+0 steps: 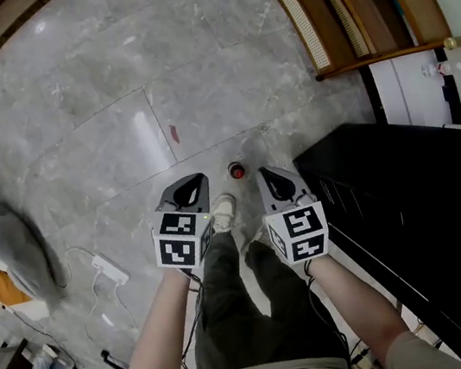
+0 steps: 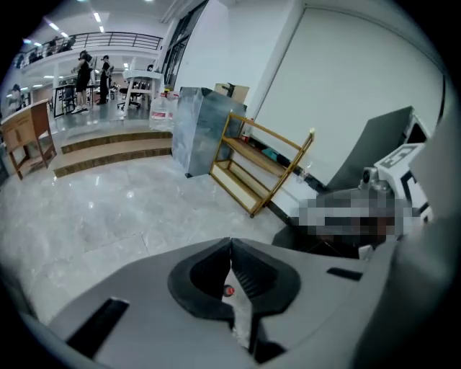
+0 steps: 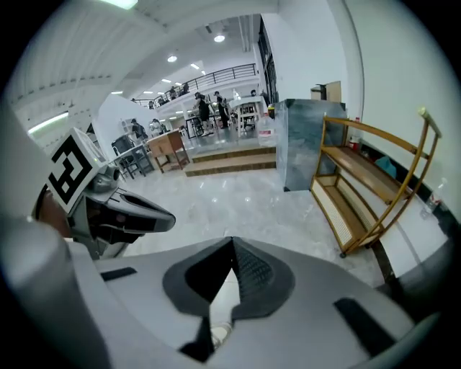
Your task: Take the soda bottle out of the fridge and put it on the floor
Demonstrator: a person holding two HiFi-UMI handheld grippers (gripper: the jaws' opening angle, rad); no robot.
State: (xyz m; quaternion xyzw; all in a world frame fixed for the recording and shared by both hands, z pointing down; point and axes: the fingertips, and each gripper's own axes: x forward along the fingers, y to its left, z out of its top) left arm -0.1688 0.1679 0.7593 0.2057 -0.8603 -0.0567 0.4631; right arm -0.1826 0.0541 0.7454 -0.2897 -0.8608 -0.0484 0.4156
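Looking steeply down on the soda bottle (image 1: 236,169), standing upright on the grey marble floor (image 1: 113,111) with its red cap facing the camera. Sitting just ahead of the person's light shoe (image 1: 223,213) and just left of the black fridge (image 1: 410,210), touching neither gripper.

Holding the left gripper (image 1: 199,178) above the floor, angled downward, tip just left of the bottle in the head view. Showing its dark ribbed jaws pressed together at the tips in the left gripper view (image 2: 230,243), gripping nothing; only the bottle's red cap (image 2: 228,291) peeking through the slit lower down, far below on the floor.

Holding the right gripper (image 1: 263,171) likewise, tip just right of the bottle, marker cube facing up. Showing its jaws fully closed and empty in the right gripper view (image 3: 232,241), with the shoe (image 3: 220,333) glimpsed through the gap beneath and the left gripper (image 3: 115,212) alongside at the picture's left.

Standing beyond the fridge, against the white wall: a wooden shelf rack (image 1: 357,0), also appearing in both gripper views (image 2: 252,166) (image 3: 367,180). Lying well apart on the left: a grey cushion (image 1: 8,243) and a white power strip (image 1: 109,270) with its cord trailing over the floor.
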